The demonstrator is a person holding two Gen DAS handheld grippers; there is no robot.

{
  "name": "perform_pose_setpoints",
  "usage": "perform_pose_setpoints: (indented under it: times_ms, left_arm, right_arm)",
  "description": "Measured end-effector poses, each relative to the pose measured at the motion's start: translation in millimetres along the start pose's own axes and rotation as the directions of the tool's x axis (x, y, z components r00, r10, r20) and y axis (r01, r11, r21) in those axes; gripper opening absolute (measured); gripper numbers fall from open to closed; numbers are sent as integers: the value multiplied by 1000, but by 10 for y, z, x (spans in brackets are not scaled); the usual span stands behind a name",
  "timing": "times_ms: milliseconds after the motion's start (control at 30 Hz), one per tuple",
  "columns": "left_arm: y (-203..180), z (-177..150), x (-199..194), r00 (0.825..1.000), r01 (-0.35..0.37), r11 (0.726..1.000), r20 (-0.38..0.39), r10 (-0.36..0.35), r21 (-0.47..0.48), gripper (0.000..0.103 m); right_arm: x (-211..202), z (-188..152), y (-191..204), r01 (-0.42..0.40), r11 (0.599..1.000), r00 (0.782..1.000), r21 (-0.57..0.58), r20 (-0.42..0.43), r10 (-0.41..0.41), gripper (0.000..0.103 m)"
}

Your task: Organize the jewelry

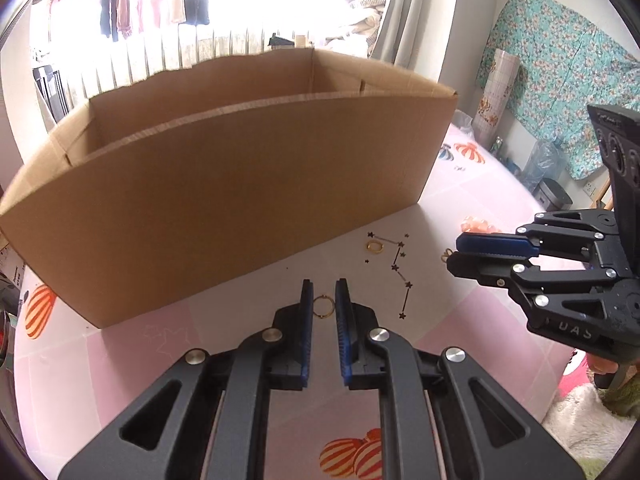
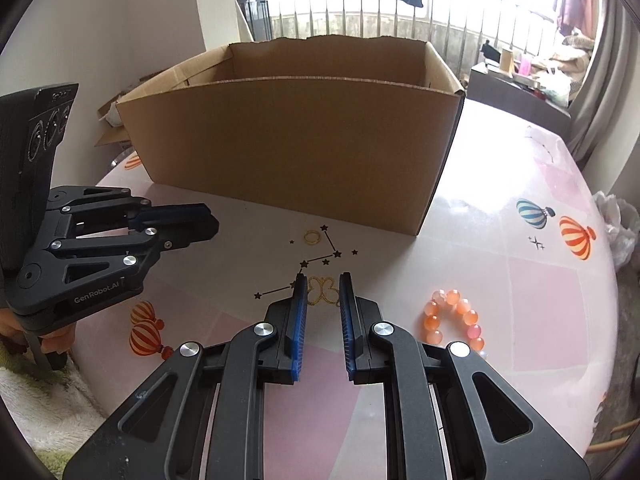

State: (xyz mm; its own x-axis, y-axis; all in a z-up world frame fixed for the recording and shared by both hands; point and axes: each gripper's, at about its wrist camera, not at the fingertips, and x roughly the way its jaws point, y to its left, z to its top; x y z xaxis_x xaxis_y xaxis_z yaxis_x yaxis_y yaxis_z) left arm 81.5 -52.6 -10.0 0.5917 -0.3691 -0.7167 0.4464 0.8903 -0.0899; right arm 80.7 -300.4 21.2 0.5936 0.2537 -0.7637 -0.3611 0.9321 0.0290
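Both grippers sit at the pick-up step in front of the cardboard box (image 1: pixel 224 184); the left gripper (image 1: pixel 324 300) has narrowed jaws around a gold ring (image 1: pixel 323 306), the right gripper (image 2: pixel 323 294) likewise around a gold butterfly piece (image 2: pixel 324 290), though whether the pads press either I cannot tell. Next, I judge, each must pinch firmly, lift, and carry over the box wall; a second ring (image 1: pixel 375 246) and a bead bracelet (image 2: pixel 456 320) wait on the tabletop (image 2: pixel 520 240) nearby.

— Where does the left wrist view look from?
— From just behind the left tool (image 1: pixel 324 292), angled down, close over the desk (image 1: pixel 240 344), facing the cardboard box (image 1: pixel 224 204).
— And the right?
— Same, behind the right tool (image 2: pixel 324 288), near the desk, facing that box.
— What do they share?
— The box, the star-printed patch of desk with a gold ring (image 1: pixel 375 247), and each sees the other tool at its edge.
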Motion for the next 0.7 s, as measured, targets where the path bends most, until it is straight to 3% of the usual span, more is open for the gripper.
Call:
perform_pose_setpoints:
  times_ms: [233,467,600,700]
  left_arm:
    - [32,152,-513,992,31,999,122,-33,20,11]
    - [172,570,-907,971,43,999,236,-49,32,11]
    - [381,879,-713,982,21,1000,188,-22,10,11]
    - [565,1064,-321,997,11,999,73,-8,-35,11]
  right_arm:
    - [-375,196,35,-28,999,994,16,102,26,14]
    - [-676,652,2,-70,997,970,-21,233,73,14]
    - [-554,993,-5,-107,993,963,-52,242,116,14]
    - [-281,1248,-16,-129,990,975,-51,173,136,14]
